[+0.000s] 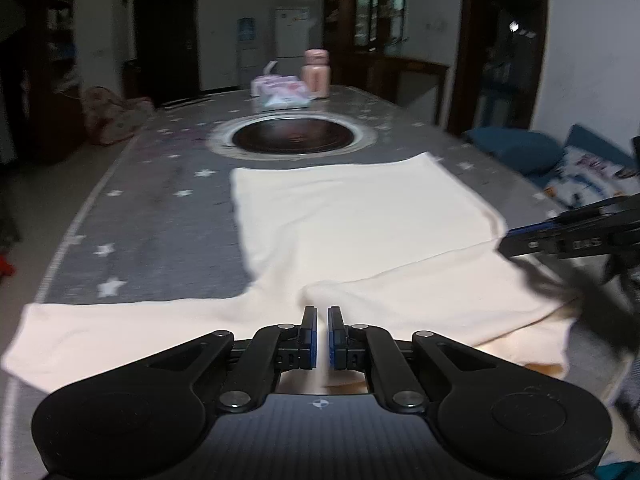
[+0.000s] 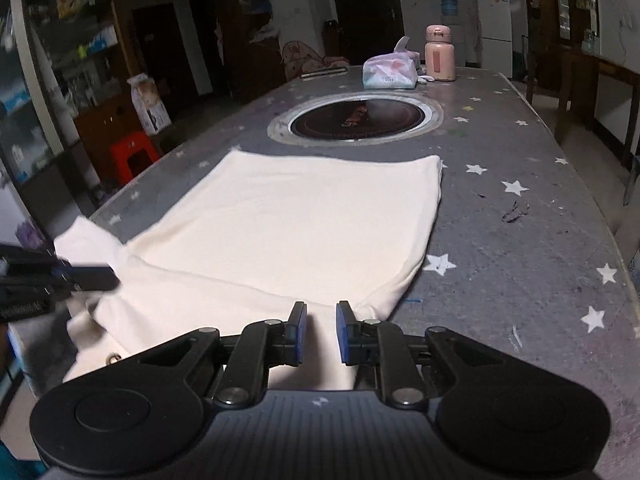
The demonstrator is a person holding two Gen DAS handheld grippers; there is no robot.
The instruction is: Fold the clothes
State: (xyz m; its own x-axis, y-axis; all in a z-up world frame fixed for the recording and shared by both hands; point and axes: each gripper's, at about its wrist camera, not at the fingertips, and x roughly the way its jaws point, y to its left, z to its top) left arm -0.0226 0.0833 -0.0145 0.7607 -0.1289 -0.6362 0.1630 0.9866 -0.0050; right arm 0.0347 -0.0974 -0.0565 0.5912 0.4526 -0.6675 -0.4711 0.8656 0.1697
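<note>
On the grey star-printed worktop (image 2: 520, 240) lies one cream garment (image 2: 288, 224), spread flat with its far hem just short of the single round dark hob (image 2: 356, 118) sunk into the middle of the surface. Its near end runs off toward the worktop's front edge, where one sleeve reaches out to the left in the left wrist view. Two claws work at that near end. The left claw (image 1: 323, 316) is clenched, its two blue pads almost together with a thin ridge of the cream fabric pinched up between them. The right claw (image 2: 321, 312) has its pads set a little apart with a strip of the same fabric filling the gap between them, gripped at the garment's near right corner. Each claw shows at the side of the other's view, low over the cloth. At the far end of the worktop stand two things close beside each other: one pink bottle (image 2: 439, 58) and one soft pack of tissues (image 2: 390, 70). One red stool (image 2: 134, 154) stands on the floor to the left
</note>
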